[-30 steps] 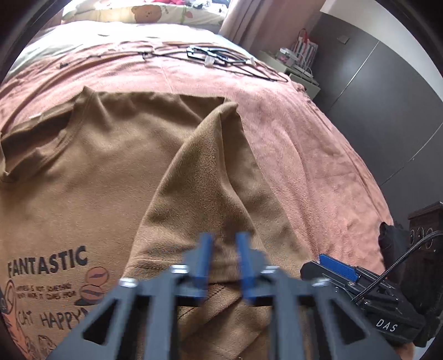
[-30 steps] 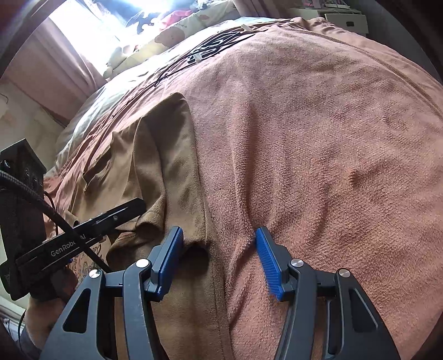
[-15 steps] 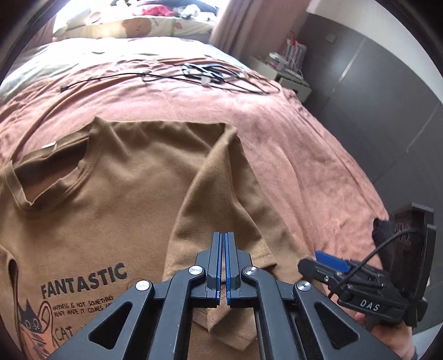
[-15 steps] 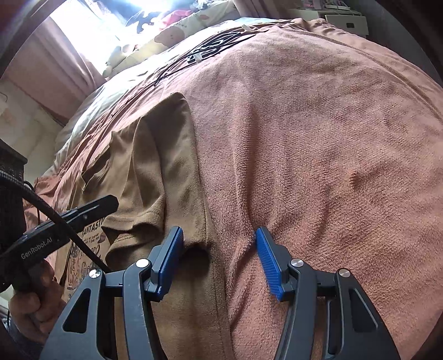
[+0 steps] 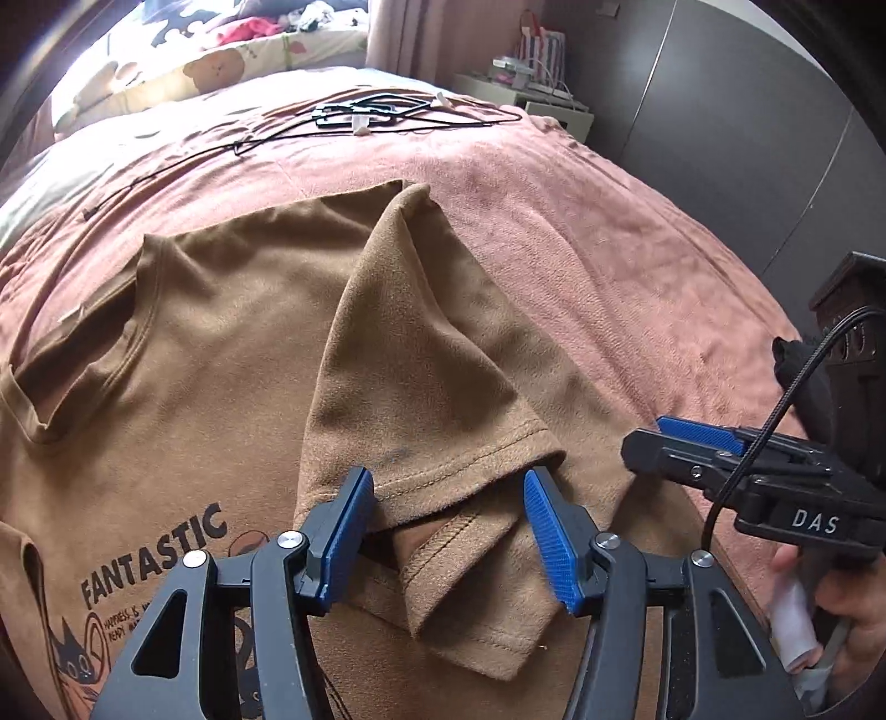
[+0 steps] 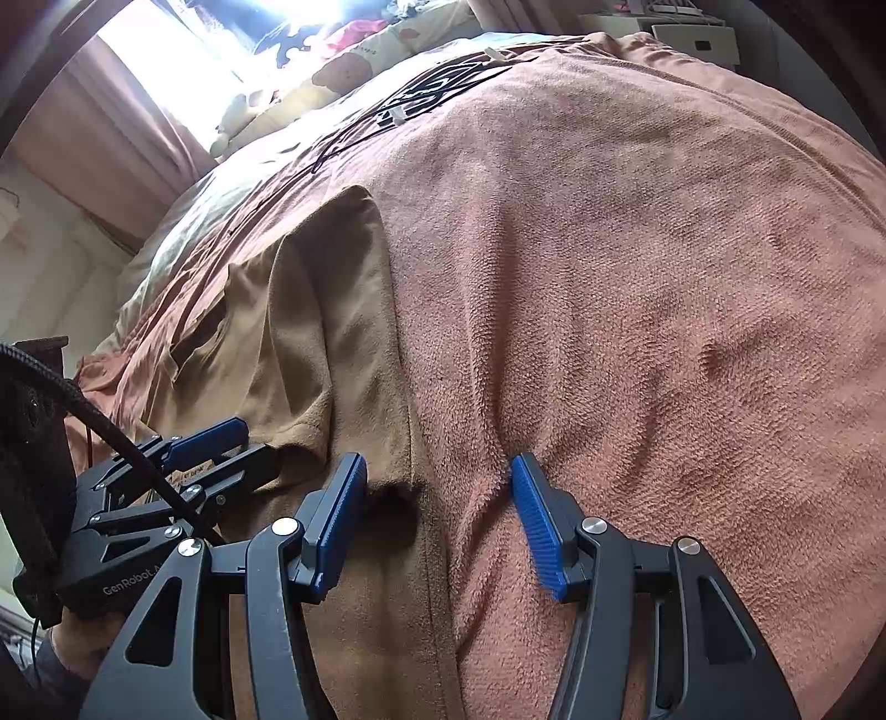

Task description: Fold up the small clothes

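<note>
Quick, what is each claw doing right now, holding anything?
Left claw: open, jaws just opened; the folded sleeve of the brown T-shirt lies between them, not gripped.
Right claw: open, holding nothing, at the T-shirt's edge.

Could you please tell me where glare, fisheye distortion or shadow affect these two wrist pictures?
Right wrist view: the window at top left is blown out to white, and the pink blanket bulges with fisheye curvature. Left wrist view: evenly lit and sharp, black corners from the lens, glare only at the top left, a soft shadow under the folded sleeve of the brown T-shirt.
</note>
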Action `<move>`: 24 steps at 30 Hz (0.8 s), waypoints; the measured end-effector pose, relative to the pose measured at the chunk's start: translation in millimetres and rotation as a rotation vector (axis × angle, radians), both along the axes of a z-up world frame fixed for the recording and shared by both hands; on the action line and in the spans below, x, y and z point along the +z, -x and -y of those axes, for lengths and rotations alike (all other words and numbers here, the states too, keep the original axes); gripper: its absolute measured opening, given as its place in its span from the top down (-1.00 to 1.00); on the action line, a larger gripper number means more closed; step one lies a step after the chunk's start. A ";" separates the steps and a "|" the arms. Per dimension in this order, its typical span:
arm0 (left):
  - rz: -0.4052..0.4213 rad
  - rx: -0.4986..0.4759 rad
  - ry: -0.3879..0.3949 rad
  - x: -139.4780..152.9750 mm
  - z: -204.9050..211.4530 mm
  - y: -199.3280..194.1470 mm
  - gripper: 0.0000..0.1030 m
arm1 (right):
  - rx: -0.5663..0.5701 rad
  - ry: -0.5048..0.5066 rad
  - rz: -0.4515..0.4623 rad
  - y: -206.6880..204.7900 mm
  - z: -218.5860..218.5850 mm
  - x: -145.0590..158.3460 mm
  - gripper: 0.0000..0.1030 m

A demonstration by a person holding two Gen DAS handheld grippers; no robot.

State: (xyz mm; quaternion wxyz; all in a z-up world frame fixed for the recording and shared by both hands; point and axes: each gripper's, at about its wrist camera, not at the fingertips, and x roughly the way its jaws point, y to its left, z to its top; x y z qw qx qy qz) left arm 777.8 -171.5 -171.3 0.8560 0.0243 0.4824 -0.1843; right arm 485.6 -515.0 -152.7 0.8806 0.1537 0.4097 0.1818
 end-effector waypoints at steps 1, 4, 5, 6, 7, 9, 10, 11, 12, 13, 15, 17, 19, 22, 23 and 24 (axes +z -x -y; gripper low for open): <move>0.009 -0.004 -0.013 -0.1 0.7 -0.2 -0.05 | 0.000 0.001 0.000 0.1 -0.2 -0.1 -0.02; 0.032 -0.033 -0.062 -2.7 8.4 0.8 -0.05 | -0.002 0.006 0.003 0.9 -0.9 0.0 -0.02; 0.034 -0.040 -0.073 -4.6 10.5 0.5 -0.05 | -0.001 0.008 0.004 1.0 -1.1 0.1 -0.02; 0.033 -0.044 -0.078 -6.3 11.5 0.5 -0.04 | 0.000 0.009 0.004 1.2 -1.2 0.1 -0.02; 0.028 -0.047 -0.082 -9.5 12.4 -0.3 -0.03 | 0.001 0.010 0.005 1.1 -1.1 0.2 -0.02; 0.029 -0.048 -0.077 -12.4 11.6 0.0 -0.03 | 0.001 0.009 0.005 1.0 -1.5 0.1 -0.02; 0.029 -0.047 -0.067 -13.3 9.7 -0.1 -0.03 | 0.001 0.010 0.005 0.9 -1.5 0.1 -0.02; 0.027 -0.045 -0.057 -13.7 7.6 -0.5 0.02 | -0.001 0.011 0.005 0.9 -1.7 0.2 -0.02; 0.027 -0.038 -0.057 -14.0 6.6 -1.2 0.25 | -0.002 0.015 0.004 0.9 -2.3 0.7 -0.02; 0.031 -0.021 -0.065 -13.9 4.2 -2.6 0.43 | -0.002 0.020 0.005 0.8 -3.0 0.9 -0.02; 0.023 0.021 -0.058 -12.0 -5.0 -7.7 0.91 | 0.000 0.029 0.005 0.7 -4.5 1.4 -0.02; 0.018 0.041 0.021 -4.5 -17.9 -10.2 0.93 | 0.000 0.031 0.005 0.2 -5.0 1.3 -0.02; 0.048 0.065 0.039 4.8 -27.0 -9.0 0.93 | -0.001 0.032 0.007 0.1 -5.2 1.5 -0.02; 0.070 0.113 0.089 19.4 -46.3 -9.9 0.93 | 0.001 0.043 0.011 -0.4 -6.9 1.4 -0.02; 0.079 0.127 0.101 23.7 -52.2 -10.3 0.93 | 0.002 0.046 0.012 -0.4 -7.6 1.3 -0.02; 0.086 0.137 0.107 26.9 -55.3 -10.5 0.94 | 0.003 0.049 0.013 -0.5 -8.2 1.4 -0.02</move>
